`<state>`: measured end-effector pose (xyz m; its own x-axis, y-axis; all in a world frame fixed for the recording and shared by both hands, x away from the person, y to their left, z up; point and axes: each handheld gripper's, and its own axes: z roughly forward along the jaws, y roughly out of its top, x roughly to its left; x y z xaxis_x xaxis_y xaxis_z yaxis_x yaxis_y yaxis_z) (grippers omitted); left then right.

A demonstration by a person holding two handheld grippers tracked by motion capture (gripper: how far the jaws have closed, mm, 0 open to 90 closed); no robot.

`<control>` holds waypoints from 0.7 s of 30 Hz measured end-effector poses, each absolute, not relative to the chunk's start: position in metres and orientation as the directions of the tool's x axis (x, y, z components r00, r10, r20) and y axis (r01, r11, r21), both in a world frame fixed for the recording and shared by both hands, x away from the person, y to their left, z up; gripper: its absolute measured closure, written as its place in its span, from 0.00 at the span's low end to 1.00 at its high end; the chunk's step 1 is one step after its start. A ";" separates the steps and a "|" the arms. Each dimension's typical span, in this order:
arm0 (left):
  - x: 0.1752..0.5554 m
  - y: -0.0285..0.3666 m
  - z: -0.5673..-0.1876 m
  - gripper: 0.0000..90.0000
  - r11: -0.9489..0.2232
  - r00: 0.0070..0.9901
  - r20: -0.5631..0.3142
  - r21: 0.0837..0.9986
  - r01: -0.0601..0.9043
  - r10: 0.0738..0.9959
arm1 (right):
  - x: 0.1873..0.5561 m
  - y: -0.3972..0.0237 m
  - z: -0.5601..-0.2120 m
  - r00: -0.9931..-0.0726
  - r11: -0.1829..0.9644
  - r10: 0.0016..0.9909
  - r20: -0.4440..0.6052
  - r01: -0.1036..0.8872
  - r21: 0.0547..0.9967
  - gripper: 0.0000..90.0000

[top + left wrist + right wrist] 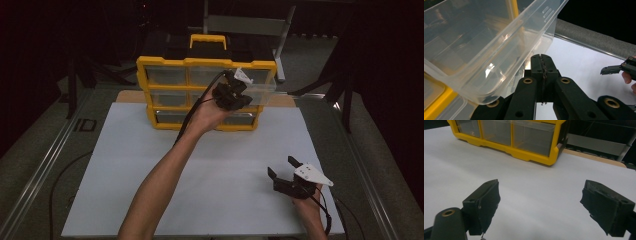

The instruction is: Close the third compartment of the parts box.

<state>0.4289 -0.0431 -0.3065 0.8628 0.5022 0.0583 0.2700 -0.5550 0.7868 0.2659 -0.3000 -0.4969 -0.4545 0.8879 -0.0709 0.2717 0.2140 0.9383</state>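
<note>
Step in hand, as judged: drawing a clear plastic drawer (260, 91) out of the yellow organiser (165, 62) that stands at the far edge of the desk (150, 165), near its middle.

The left claw (235, 90) sits at the right-hand column, middle row, jaws pressed fully together. In the left gripper view the drawer (486, 50) hangs tilted just beside the closed jaws; whether they pinch its lip cannot be told.

The right claw (285, 172) rests near the desk's near right corner, jaws wide apart, holding nothing.

Recommendations: keep the pull level and straight along the drawer's slot. Bring the idle right claw under the drawer's free end before it clears the frame, lest it tip. Watch that the organiser does not slide.
</note>
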 end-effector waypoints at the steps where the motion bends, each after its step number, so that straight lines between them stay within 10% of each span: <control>1: 0.430 -0.043 -0.306 1.00 -0.553 0.860 0.058 0.787 0.273 0.507 | 0.266 -0.300 -0.497 -0.454 0.213 0.888 -0.069 0.274 0.938 0.16; 21: 0.435 -0.046 -0.305 1.00 -0.553 0.855 0.063 0.786 0.276 0.515 | 0.266 -0.299 -0.497 -0.459 0.218 0.886 -0.071 0.275 0.937 0.16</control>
<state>0.4355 -0.0463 -0.3051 0.8548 0.5152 0.0630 0.2755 -0.5533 0.7861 0.2660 -0.2988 -0.4973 -0.4587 0.8857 -0.0712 0.2747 0.2176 0.9366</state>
